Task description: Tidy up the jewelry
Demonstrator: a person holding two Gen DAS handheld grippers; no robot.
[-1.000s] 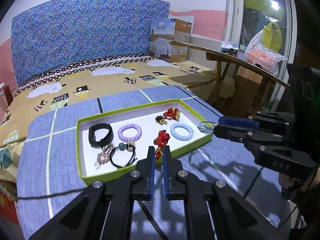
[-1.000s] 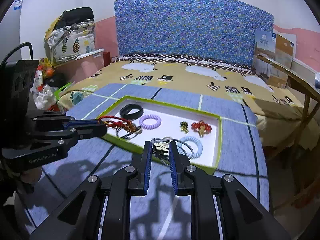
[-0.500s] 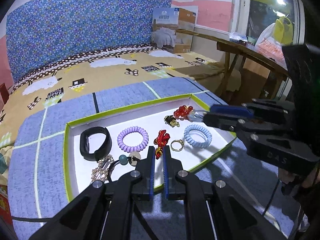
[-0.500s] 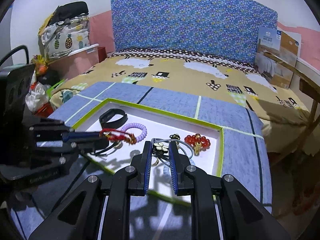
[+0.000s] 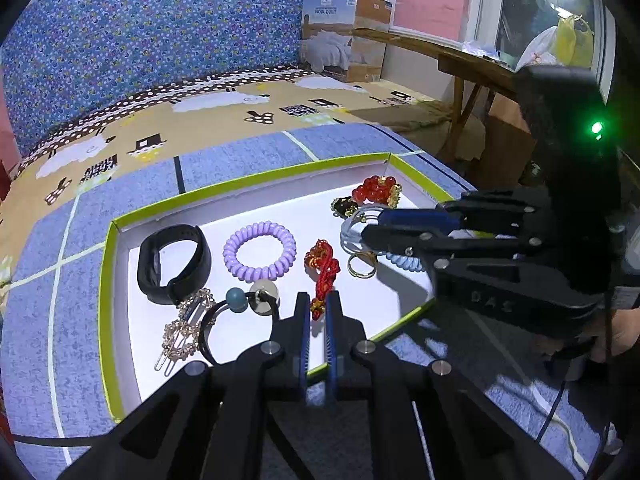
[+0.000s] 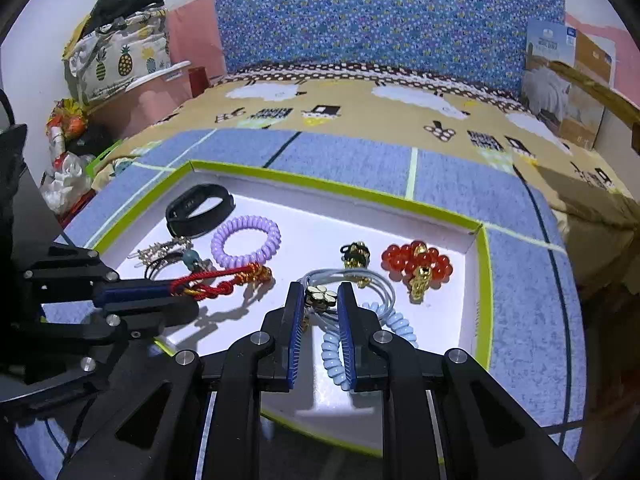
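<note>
Both grippers have come down and forward over the shallow white tray with the lime-green rim (image 5: pixel 105 280), so its contents now fill more of each view than a second ago. Left gripper (image 5: pixel 316 312) is clenched on the near end of the red knotted cord bracelet with gold beads (image 5: pixel 322 264); from the right wrist view the cord stretches out level from its tips above the tray floor, so it seems lifted rather than lying. Right gripper (image 6: pixel 320 300) is clamped on the gold flower charm of the pale grey elastic hair tie (image 6: pixel 348 280), whose loops trail toward the far side over the light blue spiral hair tie (image 6: pixel 384 320).

Cord and elastic are both light, limp and not fragile; they will sag and swing, so a pinch on a knot or on the hard charm holds better than one on a bare strand, which could slip.

Left in the tray sit the black rubber wristband (image 5: pixel 172 264), with the lilac spiral hair tie (image 5: pixel 260 250) just right of it. Far right are the red bead bracelet (image 5: pixel 374 192) and, nearer, a thin gold ring (image 5: pixel 362 264).
</note>
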